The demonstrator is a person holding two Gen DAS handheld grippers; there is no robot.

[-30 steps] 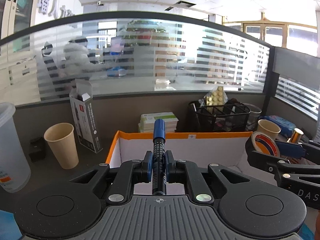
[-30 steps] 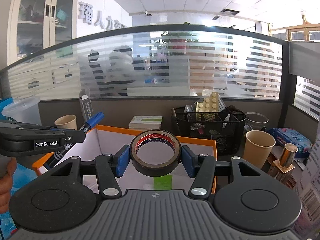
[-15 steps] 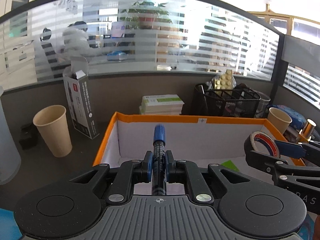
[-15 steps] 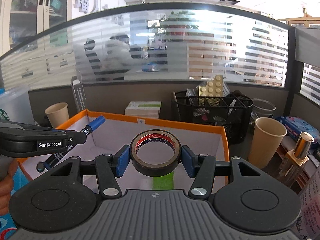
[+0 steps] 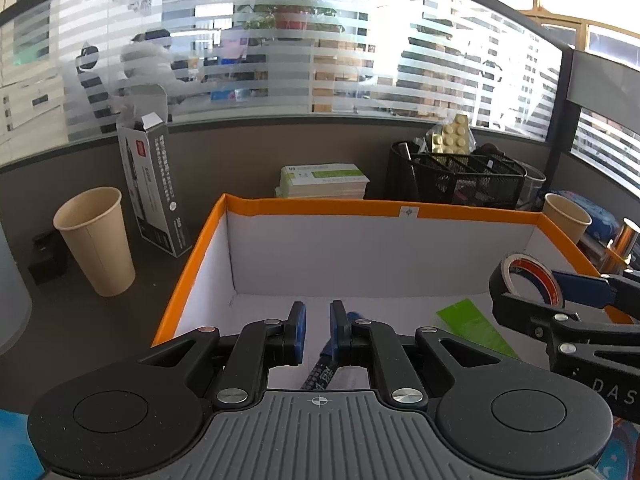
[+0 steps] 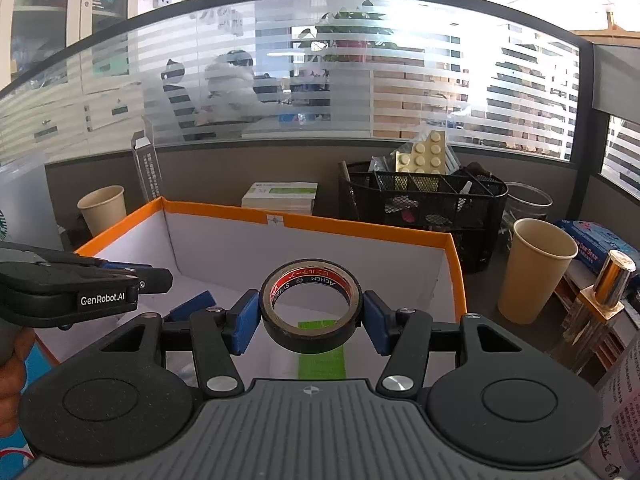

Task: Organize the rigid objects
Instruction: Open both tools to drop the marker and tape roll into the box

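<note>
An orange-rimmed white box [image 5: 380, 210] lies in front of both grippers; it also shows in the right wrist view [image 6: 360, 228]. My left gripper [image 5: 318, 322] is open over the box. The blue marker [image 5: 324, 368] lies below its jaws, partly hidden; its blue cap [image 6: 192, 305] shows in the right wrist view. My right gripper [image 6: 311, 312] is shut on a black tape roll [image 6: 311, 300] and holds it above the box; the roll also shows in the left wrist view [image 5: 528, 280].
A green card [image 6: 322, 354] lies on the box floor. Paper cups [image 5: 96, 240] [image 6: 538, 268], a dark carton [image 5: 154, 188], stacked booklets [image 5: 324, 182] and a black mesh organizer [image 6: 424, 204] stand around the box. A gold cylinder [image 6: 612, 276] is at right.
My left gripper has opened and let go of the blue marker, which has dropped into the box. Both grippers have tilted down toward the box. The right gripper still holds the tape.
</note>
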